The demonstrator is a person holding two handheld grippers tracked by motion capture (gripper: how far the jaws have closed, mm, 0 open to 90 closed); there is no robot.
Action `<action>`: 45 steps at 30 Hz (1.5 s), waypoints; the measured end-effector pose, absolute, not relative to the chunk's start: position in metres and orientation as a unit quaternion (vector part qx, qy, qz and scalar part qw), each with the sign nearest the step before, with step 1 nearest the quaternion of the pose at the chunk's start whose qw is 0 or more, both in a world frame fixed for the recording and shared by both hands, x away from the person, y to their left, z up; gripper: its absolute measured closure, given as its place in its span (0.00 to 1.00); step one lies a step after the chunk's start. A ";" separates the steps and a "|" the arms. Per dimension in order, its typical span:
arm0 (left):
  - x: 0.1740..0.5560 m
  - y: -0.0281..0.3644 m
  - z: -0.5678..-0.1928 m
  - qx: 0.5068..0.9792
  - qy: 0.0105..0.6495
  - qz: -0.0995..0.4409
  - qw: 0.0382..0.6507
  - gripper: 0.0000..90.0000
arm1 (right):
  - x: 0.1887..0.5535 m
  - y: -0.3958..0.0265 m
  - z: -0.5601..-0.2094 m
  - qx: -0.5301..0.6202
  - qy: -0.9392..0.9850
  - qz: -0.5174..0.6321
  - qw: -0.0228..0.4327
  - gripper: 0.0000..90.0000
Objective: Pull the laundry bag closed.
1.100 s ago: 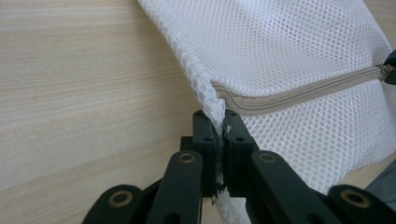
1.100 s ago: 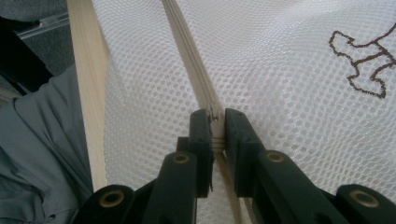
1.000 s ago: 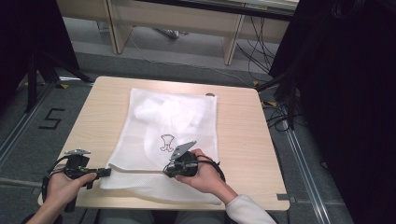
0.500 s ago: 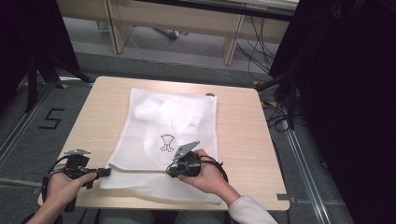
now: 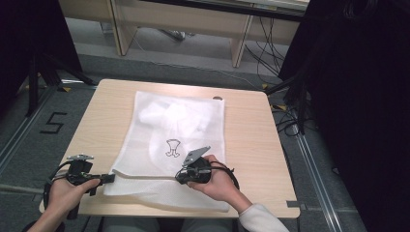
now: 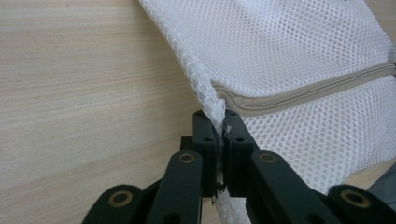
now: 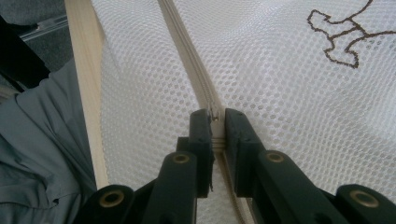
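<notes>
Mesh bag's (image 5: 179, 130) contents veiled, zipper pull (image 7: 215, 115) hidden between right gripper's fingers (image 7: 201, 140)

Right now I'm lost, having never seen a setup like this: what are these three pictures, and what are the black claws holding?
No robot here: a person holds a hand-held two-jaw gripper in each hand. The high view looks down on a wooden table where a white mesh laundry bag lies flat. The other two pictures come from cameras riding on the grippers, looking along their black jaws. The left gripper pinches the bag's edge beside the end of its beige zipper. The right gripper is closed on the zipper's small metal slider.
</notes>
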State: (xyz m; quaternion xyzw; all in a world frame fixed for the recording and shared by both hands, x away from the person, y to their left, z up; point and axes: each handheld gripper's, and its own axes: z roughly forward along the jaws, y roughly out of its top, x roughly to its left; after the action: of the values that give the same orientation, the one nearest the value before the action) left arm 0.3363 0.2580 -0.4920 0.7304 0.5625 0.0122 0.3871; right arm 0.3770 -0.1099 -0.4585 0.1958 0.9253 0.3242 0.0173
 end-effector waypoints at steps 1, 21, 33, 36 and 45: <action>0.336 0.258 -0.492 0.730 0.563 0.013 0.386 0.95 | 0.377 -0.110 -0.458 0.197 0.925 0.324 0.016 0.92; 0.337 0.258 -0.492 0.727 0.566 0.013 0.387 0.95 | 0.376 -0.118 -0.457 0.196 0.925 0.324 0.019 0.92; 0.337 0.257 -0.492 0.727 0.567 0.014 0.387 0.95 | 0.376 -0.125 -0.456 0.201 0.924 0.326 0.017 0.92; 0.337 0.257 -0.492 0.726 0.567 0.015 0.388 0.95 | 0.376 -0.126 -0.457 0.205 0.922 0.328 0.020 0.92; 0.336 0.257 -0.493 0.725 0.568 0.018 0.390 0.95 | 0.376 -0.130 -0.456 0.205 0.922 0.329 0.018 0.92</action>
State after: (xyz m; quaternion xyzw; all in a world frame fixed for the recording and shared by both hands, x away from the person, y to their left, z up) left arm 0.3363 0.2568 -0.4929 0.7247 0.5677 0.0177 0.3901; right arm 0.3760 -0.1303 -0.4563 0.2053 0.9216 0.3288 0.0177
